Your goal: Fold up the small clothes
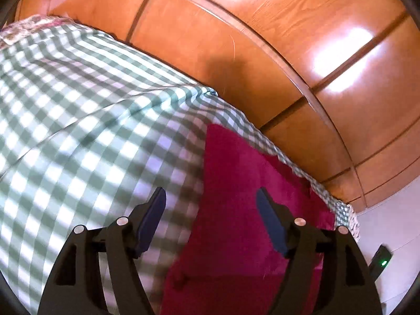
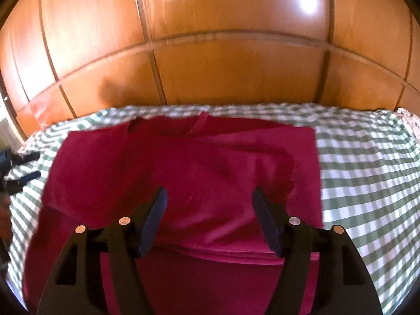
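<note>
Red garment point(image 2: 183, 173): spread on green-and-white checked sheet point(image 2: 367, 183) over a bed, in front of brown wooden panelling point(image 2: 223, 73); neckline toward the panelling, one layer already lying across another with a ridge near the bottom of the right view. Probably light, soft, limp; likely to sag and crease when lifted; best taken at a corner or along a hemmed edge, both layers pinched together. Left tongs point(image 1: 211, 220): released, spread wide, nothing between them, above the boundary of garment point(image 1: 249, 197) and sheet point(image 1: 78, 131). Right tongs point(image 2: 208, 219): released, spread wide, empty, over the garment's middle. Hard to make out: sleeves, near hem hidden under tong bodies, fabric type, edges blurred. Dark blurred shapes at the left rim of the right view, unidentified. Small black device with green light point(image 1: 382, 261) at the lower right of the left view, cut off.
</note>
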The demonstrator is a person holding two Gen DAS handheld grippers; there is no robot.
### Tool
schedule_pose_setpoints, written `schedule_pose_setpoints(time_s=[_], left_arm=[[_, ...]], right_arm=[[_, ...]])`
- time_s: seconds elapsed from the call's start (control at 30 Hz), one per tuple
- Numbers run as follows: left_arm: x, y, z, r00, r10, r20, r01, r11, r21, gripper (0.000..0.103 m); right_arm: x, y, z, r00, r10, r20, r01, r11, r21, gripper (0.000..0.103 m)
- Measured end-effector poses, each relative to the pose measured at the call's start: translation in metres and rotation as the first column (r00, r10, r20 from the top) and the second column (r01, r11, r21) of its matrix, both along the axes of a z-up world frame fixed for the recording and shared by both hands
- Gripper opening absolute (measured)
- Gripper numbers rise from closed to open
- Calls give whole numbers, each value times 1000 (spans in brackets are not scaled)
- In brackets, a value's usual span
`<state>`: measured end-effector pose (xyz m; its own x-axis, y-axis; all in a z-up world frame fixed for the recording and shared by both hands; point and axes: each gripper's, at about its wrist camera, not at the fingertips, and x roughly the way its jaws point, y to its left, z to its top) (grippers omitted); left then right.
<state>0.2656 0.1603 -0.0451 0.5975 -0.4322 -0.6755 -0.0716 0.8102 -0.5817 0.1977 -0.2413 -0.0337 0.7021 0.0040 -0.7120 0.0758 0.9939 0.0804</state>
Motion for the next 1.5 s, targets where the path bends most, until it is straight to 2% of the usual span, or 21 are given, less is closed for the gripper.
schedule_pose_setpoints(time_s=[0.13, 0.2, 0.23, 0.3, 0.33, 0.4, 0.47, 0.57, 0.63, 0.67, 0.7, 0.77, 0.8, 0.87, 0.93, 1.0, 1.07, 1.2, 1.33, 1.4, 1.5], left_arm=[[31, -9, -14, 998, -35, -51, 33, 998, -46, 71], [44, -21, -20, 997, -42, -72, 36, 996, -76, 67], [47, -25, -20, 997, -40, -66, 35, 996, -81, 62], [51, -34, -16, 997, -64, -40, 60, 995, -78, 18], [53, -37, -13, 997, -74, -26, 72, 995, -65, 13], [47, -45, 2, 997, -65, 49, 63, 997, 34, 9], [39, -55, 14, 992, -62, 107, 44, 985, 166, 9], [46, -69, 5, 995, -58, 85, 28, 945, 325, 10], [56, -81, -13, 999, -43, 22, 29, 892, 452, 24], [57, -85, -20, 1000, -26, 14, 15, 865, 501, 38], [54, -85, -19, 1000, -2, 27, -13, 855, 519, 49], [41, -81, -8, 997, 52, 55, -73, 857, 510, 52], [29, -80, 0, 995, 60, 82, -92, 875, 476, 51], [6, -86, 11, 989, 14, 145, -81, 878, 472, 51], [-11, -105, 12, 983, -83, 167, -14, 859, 511, 51], [-18, -124, -1, 978, -167, 124, 73, 832, 550, 56], [-15, -134, -24, 982, -181, 48, 120, 805, 581, 59], [-18, -132, -31, 984, -163, 67, 96, 814, 573, 62], [-20, -134, -29, 985, -160, 69, 91, 810, 579, 62], [-25, -134, -21, 987, -141, 71, 73, 806, 588, 63], [-36, -130, -12, 991, -113, 74, 50, 817, 574, 64]], right_arm=[[8, 3, -17, 999, -13, -33, 12, 1000, -7, 66], [8, 5, -22, 1000, -12, -29, 12, 1000, -15, 67], [8, 6, -22, 1000, -11, -25, 10, 1000, -20, 68], [8, 6, -20, 1000, -9, -25, 9, 1000, -23, 68], [8, 6, -18, 1000, -9, -23, 9, 1000, -27, 68], [7, 7, -14, 1000, -7, -7, 6, 999, -39, 68], [7, 8, -14, 1000, -2, -4, 2, 999, -48, 68], [11, 11, -24, 999, -6, -34, 3, 997, -73, 70], [15, 16, -31, 999, -13, -41, 9, 995, -99, 76], [17, 18, -33, 999, -15, -45, 10, 993, -116, 77], [18, 20, -34, 999, -17, -44, 11, 991, -130, 79], [18, 18, -35, 999, -21, -42, 15, 992, -124, 79], [18, 16, -36, 999, -20, -39, 16, 993, -113, 79], [18, 15, -37, 999, -22, -39, 17, 994, -106, 79], [18, 15, -37, 999, -23, -37, 19, 994, -104, 79], [18, 13, -37, 999, -22, -36, 18, 995, -93, 80], [19, 11, -37, 999, -23, -35, 20, 996, -83, 80], [18, 11, -39, 999, -28, -32, 25, 996, -80, 80], [20, 12, -40, 999, -30, -33, 27, 996, -90, 82], [20, 12, -40, 999, -30, -31, 27, 996, -88, 82], [19, 11, -40, 999, -29, -29, 27, 996, -83, 82]])
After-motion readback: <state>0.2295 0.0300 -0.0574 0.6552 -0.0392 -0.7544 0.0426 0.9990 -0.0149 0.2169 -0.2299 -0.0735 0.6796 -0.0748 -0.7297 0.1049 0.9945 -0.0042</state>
